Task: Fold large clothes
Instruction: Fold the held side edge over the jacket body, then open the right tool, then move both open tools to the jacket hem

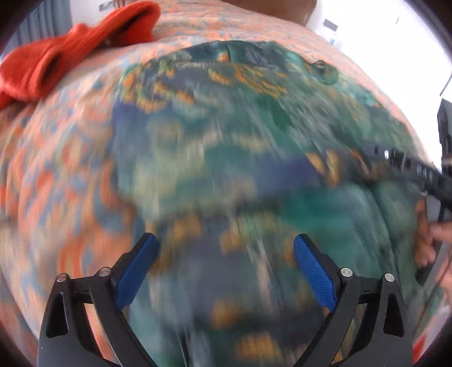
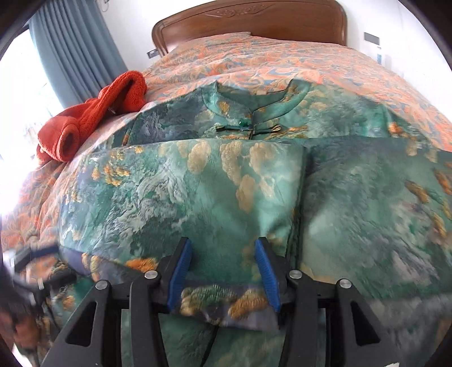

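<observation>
The left gripper (image 1: 223,262) stands wide apart, holding nothing, above the green patterned garment (image 2: 226,180). The right gripper (image 2: 223,271) is partly spread; whether it pinches the garment's near folded edge cannot be told. The garment lies on the bedspread (image 2: 282,59), its sleeves folded inward below its collar (image 2: 254,98). Only the right wrist view shows the headboard (image 2: 248,22) beyond the collar; the left view is blurred.

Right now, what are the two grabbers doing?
Left gripper: open, holding nothing.
Right gripper: fingers part open over the green garment; whether they grip it cannot be told.
</observation>
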Demonstrator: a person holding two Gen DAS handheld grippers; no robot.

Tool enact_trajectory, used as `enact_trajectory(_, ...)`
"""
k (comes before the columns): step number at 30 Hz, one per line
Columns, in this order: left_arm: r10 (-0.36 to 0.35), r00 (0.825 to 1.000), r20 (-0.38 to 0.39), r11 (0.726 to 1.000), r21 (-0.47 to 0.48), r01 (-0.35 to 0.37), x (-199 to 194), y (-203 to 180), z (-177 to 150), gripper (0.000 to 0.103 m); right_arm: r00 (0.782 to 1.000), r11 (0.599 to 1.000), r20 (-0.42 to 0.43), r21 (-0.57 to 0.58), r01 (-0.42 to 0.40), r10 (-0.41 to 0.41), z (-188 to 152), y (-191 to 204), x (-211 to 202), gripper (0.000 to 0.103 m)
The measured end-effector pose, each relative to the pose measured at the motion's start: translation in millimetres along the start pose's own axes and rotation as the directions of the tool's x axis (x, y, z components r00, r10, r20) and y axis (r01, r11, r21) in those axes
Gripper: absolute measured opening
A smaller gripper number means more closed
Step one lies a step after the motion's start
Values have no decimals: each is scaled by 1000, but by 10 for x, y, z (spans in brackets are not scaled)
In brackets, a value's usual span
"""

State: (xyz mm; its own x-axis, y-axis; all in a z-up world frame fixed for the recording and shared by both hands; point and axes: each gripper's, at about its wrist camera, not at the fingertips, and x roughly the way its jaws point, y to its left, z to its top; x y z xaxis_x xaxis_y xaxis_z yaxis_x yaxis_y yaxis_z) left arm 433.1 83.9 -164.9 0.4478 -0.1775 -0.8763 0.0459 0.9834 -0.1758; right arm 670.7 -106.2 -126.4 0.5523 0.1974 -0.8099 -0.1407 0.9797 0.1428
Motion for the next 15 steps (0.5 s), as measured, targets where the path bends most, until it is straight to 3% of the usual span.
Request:
enact_trajectory(4,-15,995,101,1000,10,14,-585,-118,-569,98,996,1000,85,22,7,-9,-182,35,-552,48)
enact_trajectory(6,-11,988,152,1000,20,8,-853,-170,-841,98,992,1000,125,-10,15,-13,-382,57,-864,56)
enact_trajectory(8,24,979,204,999,34,-32,-1085,-230,-1103,99,985,997,168,-60,51,-41,-694,69,-1209,62)
enact_trajectory(12,140,942,306,985,50,-162,-1345,-360,-1472,100,969,977,213,-147,155,-122,-1255,29,-1726,67)
enact_trajectory(15,154,936,317,984,39,-175,-1407,-401,-1651,100,949,959,257,-163,230,-184,-1681,-33,-2102,75)
